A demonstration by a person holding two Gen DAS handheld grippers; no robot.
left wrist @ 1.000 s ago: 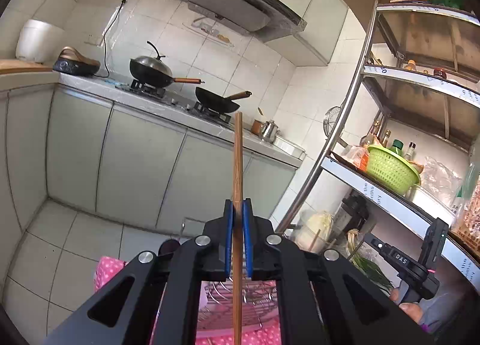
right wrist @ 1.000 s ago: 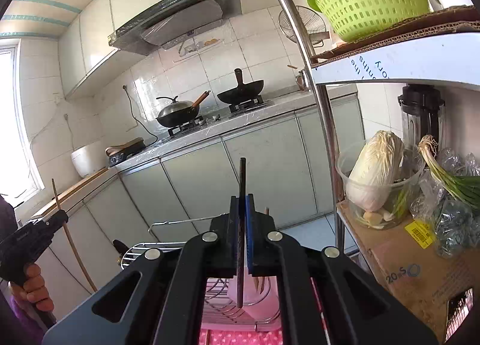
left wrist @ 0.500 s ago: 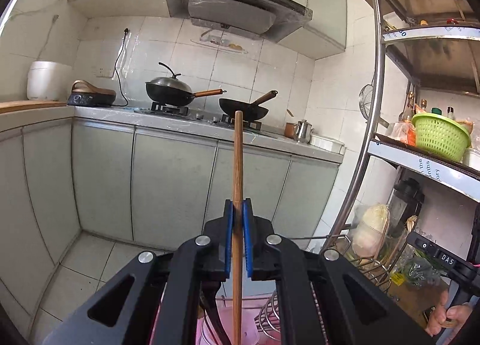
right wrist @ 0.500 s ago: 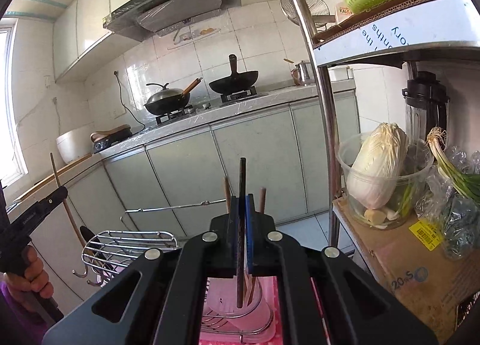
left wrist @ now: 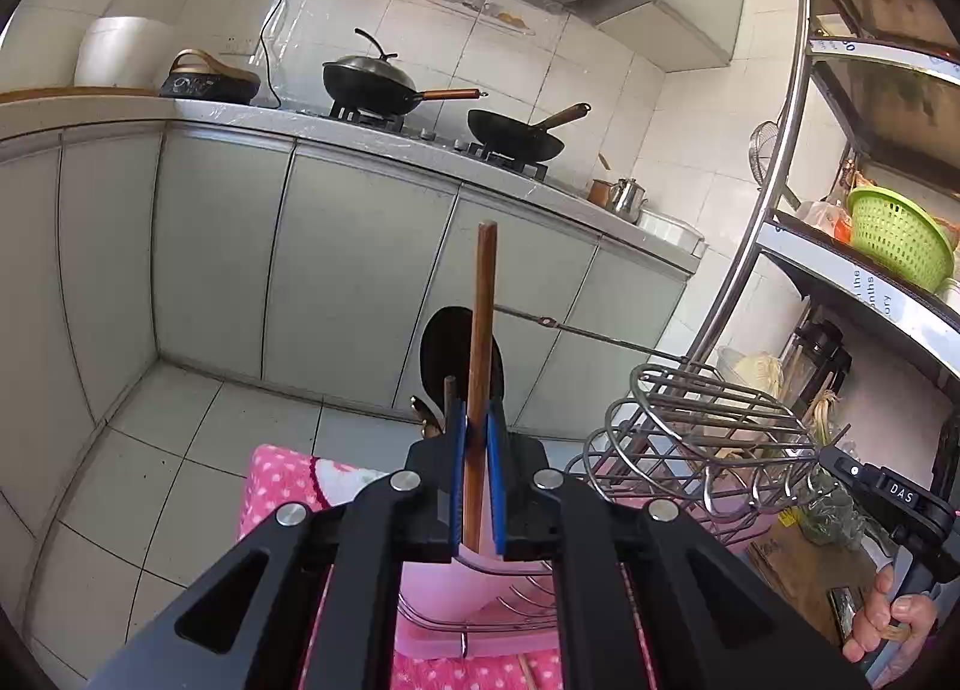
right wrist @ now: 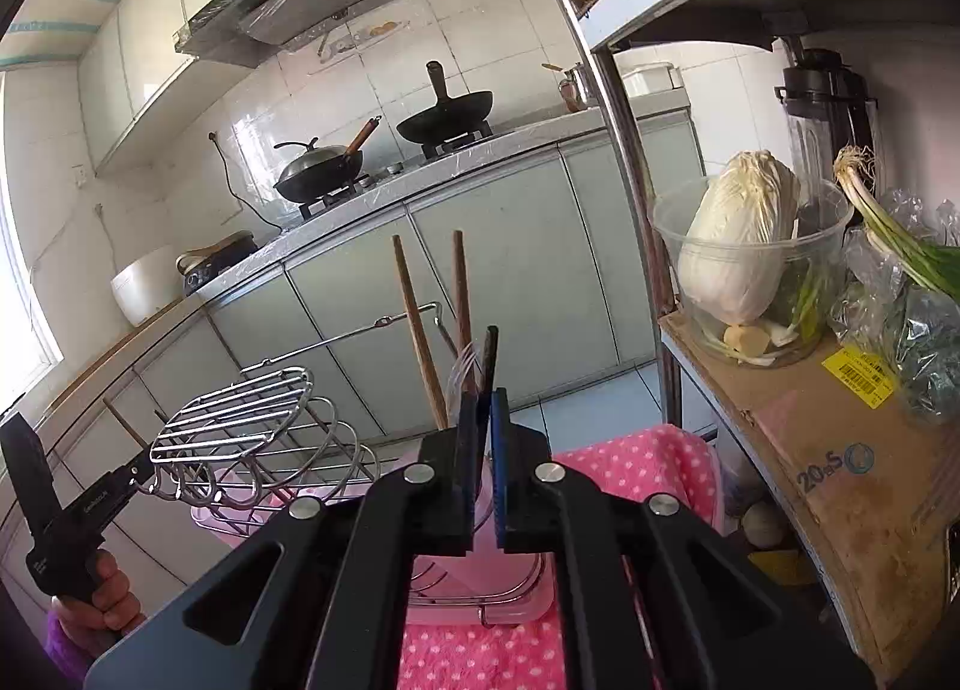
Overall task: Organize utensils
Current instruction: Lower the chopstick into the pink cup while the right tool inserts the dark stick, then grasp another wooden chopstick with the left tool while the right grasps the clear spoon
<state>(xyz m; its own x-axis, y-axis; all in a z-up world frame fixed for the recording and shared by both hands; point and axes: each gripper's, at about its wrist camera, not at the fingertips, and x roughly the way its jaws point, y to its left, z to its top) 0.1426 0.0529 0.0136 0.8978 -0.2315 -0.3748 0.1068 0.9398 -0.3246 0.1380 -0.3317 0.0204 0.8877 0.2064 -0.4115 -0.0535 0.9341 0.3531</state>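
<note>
While both grippers hang low in frame over the pink polka-dot cloth [right wrist: 636, 462]:
Surroundings: wire rack [left wrist: 708, 438] at right of the left view; two woks [left wrist: 369, 84] upper centre.
Container: pink holder [right wrist: 510, 582] under the fingers, two wooden chopsticks [right wrist: 420, 342] standing in it.
Left gripper [left wrist: 474, 438]: clamped on a brown chopstick [left wrist: 480, 330], upright at centre.
Right gripper [right wrist: 486, 420]: closed on a dark utensil handle [right wrist: 489, 360], centre.
</note>
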